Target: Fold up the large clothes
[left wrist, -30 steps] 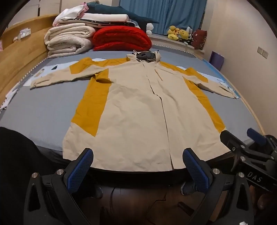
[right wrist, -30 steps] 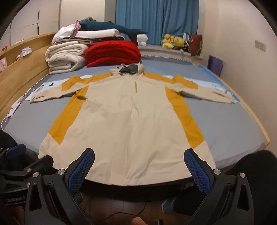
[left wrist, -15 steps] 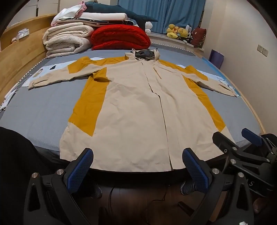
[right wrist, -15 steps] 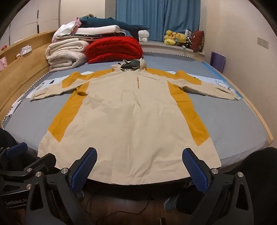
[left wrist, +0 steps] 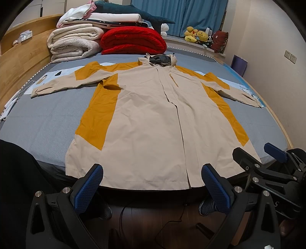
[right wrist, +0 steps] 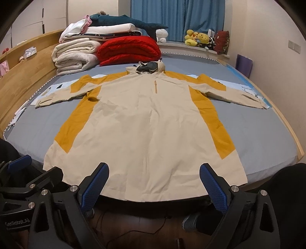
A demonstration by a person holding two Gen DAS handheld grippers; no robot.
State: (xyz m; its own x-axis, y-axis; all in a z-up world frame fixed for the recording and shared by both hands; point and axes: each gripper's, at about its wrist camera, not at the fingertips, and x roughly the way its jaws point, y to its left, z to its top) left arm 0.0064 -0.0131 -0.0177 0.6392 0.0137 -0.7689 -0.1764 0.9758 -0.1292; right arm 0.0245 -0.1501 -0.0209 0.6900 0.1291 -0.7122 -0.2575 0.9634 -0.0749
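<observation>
A bedroom with blue curtains at the far wall and a wide bed under a grey sheet. Far left on it sits a stack of white blankets, then a folded red quilt, with plush toys on the far ledge to the right. A cream and mustard coat lies flat across the bed, front up, sleeves spread left and right, hem at the near edge. The left gripper hovers just short of the hem, jaws wide apart and empty. The right gripper hangs beside it, jaws likewise apart.
</observation>
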